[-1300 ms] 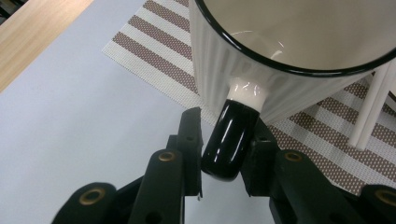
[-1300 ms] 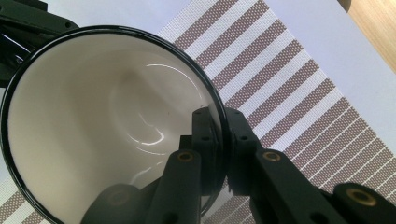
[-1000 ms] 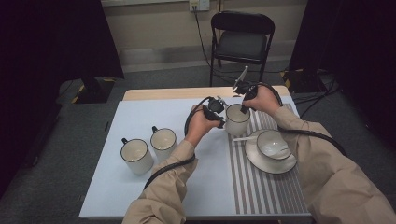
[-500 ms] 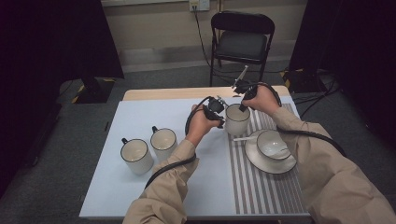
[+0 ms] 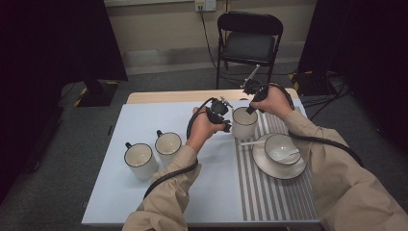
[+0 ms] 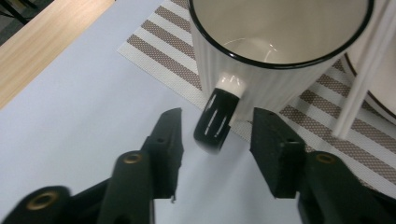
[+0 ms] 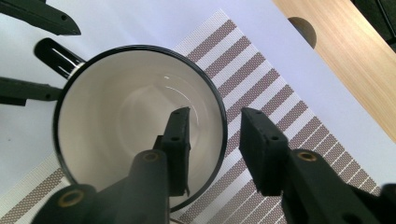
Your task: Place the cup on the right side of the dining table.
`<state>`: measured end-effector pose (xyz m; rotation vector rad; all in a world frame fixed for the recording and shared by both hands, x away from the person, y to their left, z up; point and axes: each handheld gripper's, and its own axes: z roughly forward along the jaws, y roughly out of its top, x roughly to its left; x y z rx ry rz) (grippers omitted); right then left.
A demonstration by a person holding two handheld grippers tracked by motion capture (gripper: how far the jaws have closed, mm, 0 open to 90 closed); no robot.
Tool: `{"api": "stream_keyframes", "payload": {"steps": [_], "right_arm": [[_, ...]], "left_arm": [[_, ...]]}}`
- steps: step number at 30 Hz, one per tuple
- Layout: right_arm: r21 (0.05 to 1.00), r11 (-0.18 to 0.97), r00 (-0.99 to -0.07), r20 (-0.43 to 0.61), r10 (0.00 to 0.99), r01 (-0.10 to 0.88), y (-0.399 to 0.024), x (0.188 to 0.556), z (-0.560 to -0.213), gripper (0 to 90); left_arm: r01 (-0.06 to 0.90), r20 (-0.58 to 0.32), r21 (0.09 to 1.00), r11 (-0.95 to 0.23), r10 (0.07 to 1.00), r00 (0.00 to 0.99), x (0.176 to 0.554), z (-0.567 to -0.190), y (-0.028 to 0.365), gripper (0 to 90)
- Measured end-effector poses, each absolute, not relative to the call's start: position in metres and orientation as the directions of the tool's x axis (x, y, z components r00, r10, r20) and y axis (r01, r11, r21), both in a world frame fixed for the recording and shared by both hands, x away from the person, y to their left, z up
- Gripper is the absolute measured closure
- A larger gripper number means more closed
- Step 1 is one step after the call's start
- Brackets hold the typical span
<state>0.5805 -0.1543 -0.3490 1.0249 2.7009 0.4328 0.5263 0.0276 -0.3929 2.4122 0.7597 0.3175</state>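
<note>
Two mugs (image 5: 155,153), saucer (image 5: 279,166), chair (image 5: 249,43) stand apart.

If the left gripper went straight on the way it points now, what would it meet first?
The left gripper would most likely meet the mug's black handle, which already sits between its open jaws without touching either, and just beyond it the ribbed wall of the white mug. The jaws have just been opening.

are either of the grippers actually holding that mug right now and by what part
Nothing is held. The left gripper straddles the mug's black handle, the right gripper its rim; both have just been opening, pads clear.
</note>
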Motion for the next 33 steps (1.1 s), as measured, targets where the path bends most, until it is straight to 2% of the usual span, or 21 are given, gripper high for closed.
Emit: {"api": "stream_keyframes", "payload": {"steps": [5,7,8,10,16,20,33], "right_arm": [[0.354,0.7,-0.72,-0.097,0.687,0.62,-0.154,0.576,-0.346,49.8],[0.359,0.693,-0.714,-0.093,0.694,0.626,-0.153,0.573,-0.345,48.8],[0.365,0.69,-0.712,-0.094,0.695,0.625,-0.152,0.571,-0.344,43.5],[0.371,0.689,-0.713,-0.094,0.695,0.623,-0.151,0.57,-0.343,43.1],[0.377,0.676,-0.704,-0.083,0.705,0.633,-0.149,0.564,-0.34,33.0],[0.392,0.673,-0.705,-0.082,0.705,0.628,-0.149,0.559,-0.336,30.5],[0.4,0.671,-0.698,-0.099,0.709,0.625,-0.146,0.544,-0.33,19.6]], "left_arm": [[0.431,0.057,0.619,-0.657,0.585,0.809,0.52,-0.388,0.029,40.0],[0.422,0.066,0.626,-0.656,0.583,0.81,0.518,-0.386,0.029,36.4],[0.427,0.057,0.627,-0.651,0.585,0.809,0.517,-0.385,0.029,30.8],[0.427,0.053,0.627,-0.651,0.582,0.811,0.515,-0.383,0.03,30.2],[0.426,0.05,0.628,-0.651,0.581,0.813,0.509,-0.379,0.031,23.6],[0.425,0.051,0.632,-0.648,0.582,0.812,0.504,-0.377,0.033,20.2],[0.431,0.013,0.65,-0.626,0.576,0.818,0.491,-0.372,0.042,17.8]]}}
